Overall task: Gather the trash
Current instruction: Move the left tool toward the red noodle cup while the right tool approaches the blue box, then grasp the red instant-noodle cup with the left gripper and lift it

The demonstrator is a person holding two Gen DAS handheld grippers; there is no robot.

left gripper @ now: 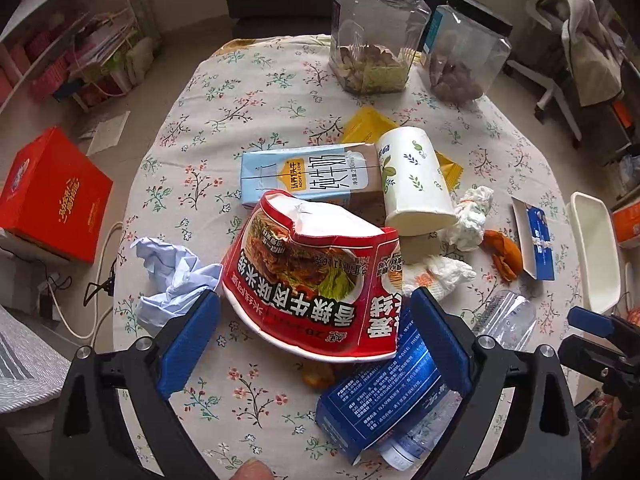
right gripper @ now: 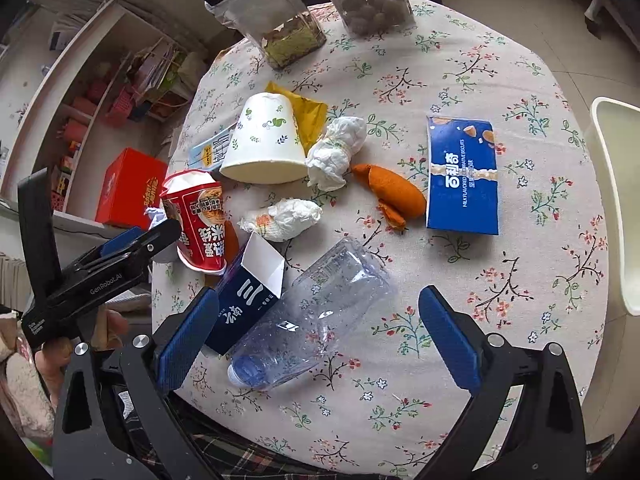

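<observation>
So far we have cleared nothing: both the left tool (left gripper: 316, 320) and right tool (right gripper: 320, 326) gape empty, while the noodle cup (left gripper: 316, 280), bottle (right gripper: 320, 312) and tissues (right gripper: 336, 152) litter the bench (right gripper: 480, 60).

plastic bottle (left gripper: 416, 440) under dark blue carton (left gripper: 384, 400), orange peel (left gripper: 318, 374) half-hidden

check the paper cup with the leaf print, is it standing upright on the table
No, the paper cup lies tipped on its side on the table, its open rim facing the camera beside a crumpled tissue.
</observation>
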